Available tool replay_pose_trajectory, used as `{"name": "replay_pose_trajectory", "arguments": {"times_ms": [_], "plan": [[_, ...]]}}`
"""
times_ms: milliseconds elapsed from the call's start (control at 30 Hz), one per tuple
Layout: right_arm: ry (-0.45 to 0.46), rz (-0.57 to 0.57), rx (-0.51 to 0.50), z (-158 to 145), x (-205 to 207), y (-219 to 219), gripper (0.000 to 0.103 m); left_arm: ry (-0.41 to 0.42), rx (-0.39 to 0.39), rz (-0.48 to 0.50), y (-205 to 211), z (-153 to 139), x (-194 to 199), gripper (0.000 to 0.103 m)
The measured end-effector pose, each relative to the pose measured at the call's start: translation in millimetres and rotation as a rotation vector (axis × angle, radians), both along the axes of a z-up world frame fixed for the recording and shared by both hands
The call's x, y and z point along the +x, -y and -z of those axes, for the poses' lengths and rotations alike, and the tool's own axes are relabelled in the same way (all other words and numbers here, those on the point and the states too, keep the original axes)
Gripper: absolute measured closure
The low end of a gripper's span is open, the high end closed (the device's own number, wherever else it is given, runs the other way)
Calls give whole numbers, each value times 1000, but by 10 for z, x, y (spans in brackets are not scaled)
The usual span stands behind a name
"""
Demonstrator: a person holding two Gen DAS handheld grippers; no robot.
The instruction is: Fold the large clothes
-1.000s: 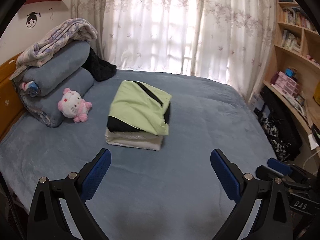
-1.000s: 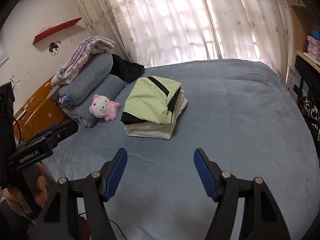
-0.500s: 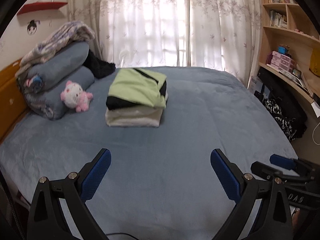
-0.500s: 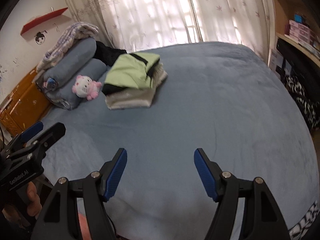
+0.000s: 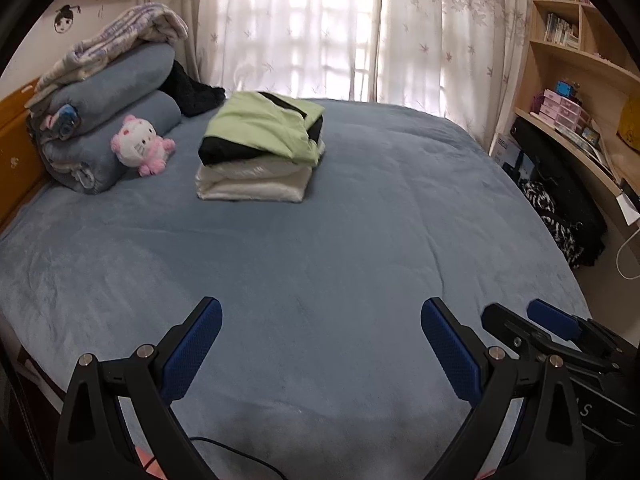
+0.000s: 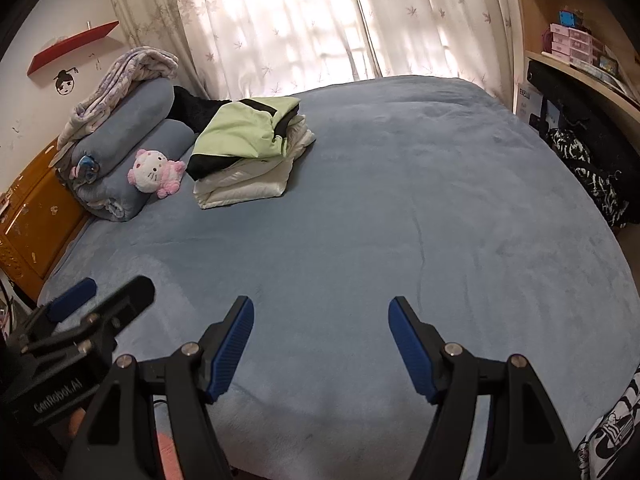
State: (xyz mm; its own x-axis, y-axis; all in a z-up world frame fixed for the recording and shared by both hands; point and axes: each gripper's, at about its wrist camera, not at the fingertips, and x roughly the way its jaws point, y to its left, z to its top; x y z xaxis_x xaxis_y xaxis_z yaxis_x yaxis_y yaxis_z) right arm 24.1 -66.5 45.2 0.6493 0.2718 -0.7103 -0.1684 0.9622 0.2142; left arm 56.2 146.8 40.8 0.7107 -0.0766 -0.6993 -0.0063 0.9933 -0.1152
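A folded stack of clothes [image 5: 260, 152] is seen in the upper left of centre on the blue bed [image 5: 340, 248], with a green and black garment [image 6: 244, 132] laid on a cream one [image 6: 244, 184]. Its long axis is seen running from the lower left up toward the curtains. "GenRobot.AI" can be read on the left gripper [image 6: 100, 300] at the lower left. The left gripper [image 5: 320, 344] and the right gripper [image 6: 322, 340] are held wide apart above the bed, with nothing grasped or touched.
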Motion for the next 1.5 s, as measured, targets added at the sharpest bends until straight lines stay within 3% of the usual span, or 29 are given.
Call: {"name": "replay_pose_trajectory", "arguments": {"times_ms": [267,1500], "plan": [[-13,14,-8,60,-47,7,32,-33,-35,14,12,111,-35,4],[-29,57,-40,157,-46,-53,32,-42,-19,-2,6,182,-38,4]]}}
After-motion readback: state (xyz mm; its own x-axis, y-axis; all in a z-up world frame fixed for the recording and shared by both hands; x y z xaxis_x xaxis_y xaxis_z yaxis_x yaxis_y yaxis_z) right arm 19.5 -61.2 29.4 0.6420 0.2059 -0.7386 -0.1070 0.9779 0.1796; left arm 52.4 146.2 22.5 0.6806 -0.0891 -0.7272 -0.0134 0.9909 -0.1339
